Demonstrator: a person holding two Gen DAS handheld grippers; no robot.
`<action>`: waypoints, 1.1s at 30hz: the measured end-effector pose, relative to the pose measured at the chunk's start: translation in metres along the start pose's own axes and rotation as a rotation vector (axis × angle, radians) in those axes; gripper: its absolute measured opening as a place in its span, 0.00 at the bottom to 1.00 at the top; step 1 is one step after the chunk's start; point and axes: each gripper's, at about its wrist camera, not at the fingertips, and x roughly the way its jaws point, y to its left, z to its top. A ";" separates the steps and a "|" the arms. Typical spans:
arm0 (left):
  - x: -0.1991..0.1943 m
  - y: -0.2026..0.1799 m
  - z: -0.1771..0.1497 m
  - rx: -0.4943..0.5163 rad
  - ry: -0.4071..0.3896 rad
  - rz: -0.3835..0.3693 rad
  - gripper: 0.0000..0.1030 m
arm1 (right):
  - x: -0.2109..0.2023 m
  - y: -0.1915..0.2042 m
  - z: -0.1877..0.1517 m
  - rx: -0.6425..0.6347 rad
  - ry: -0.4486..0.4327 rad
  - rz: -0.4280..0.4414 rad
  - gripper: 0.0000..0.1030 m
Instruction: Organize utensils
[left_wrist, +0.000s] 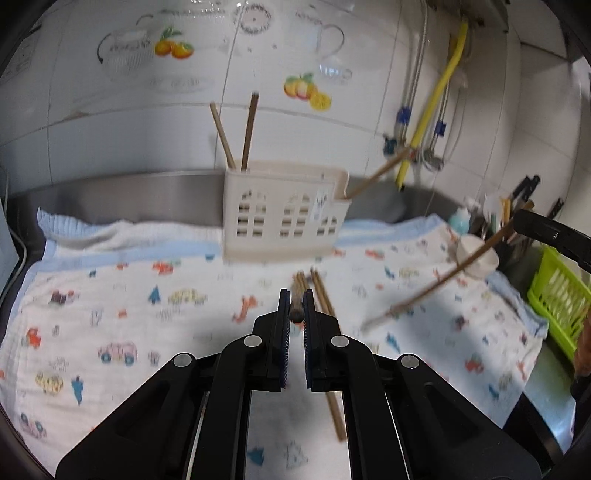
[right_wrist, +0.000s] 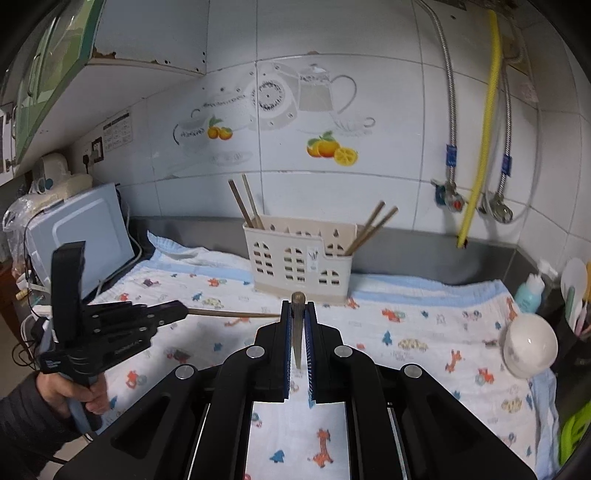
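Note:
A cream plastic utensil holder (left_wrist: 284, 210) (right_wrist: 301, 258) stands at the back of a printed cloth. Two chopsticks (right_wrist: 245, 203) lean in its left compartment and two (right_wrist: 371, 229) in its right end. My left gripper (left_wrist: 296, 295) is shut on a brown chopstick (left_wrist: 296, 308); from the right wrist view it (right_wrist: 177, 312) holds that chopstick (right_wrist: 236, 314) level above the cloth. My right gripper (right_wrist: 298, 306) is shut on another chopstick (right_wrist: 298, 325), which shows slanting at the right in the left wrist view (left_wrist: 443, 275). Loose chopsticks (left_wrist: 325, 306) lie on the cloth.
The printed cloth (right_wrist: 406, 332) covers a steel counter. A white cup (right_wrist: 528, 347), a teal bottle (right_wrist: 530, 288), a dark utensil pot and a green basket (left_wrist: 557, 295) stand at the right. A grey box appliance (right_wrist: 81, 240) sits at the left. Hoses and valves hang on the tiled wall.

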 end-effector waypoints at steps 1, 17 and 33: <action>0.001 0.000 0.004 -0.004 -0.012 -0.001 0.05 | 0.000 -0.001 0.005 -0.003 -0.003 0.002 0.07; 0.010 -0.024 0.084 0.123 -0.061 -0.030 0.05 | 0.033 -0.021 0.113 -0.036 -0.068 0.002 0.07; 0.002 -0.033 0.201 0.199 -0.271 -0.034 0.05 | 0.096 -0.052 0.184 0.041 -0.184 -0.036 0.07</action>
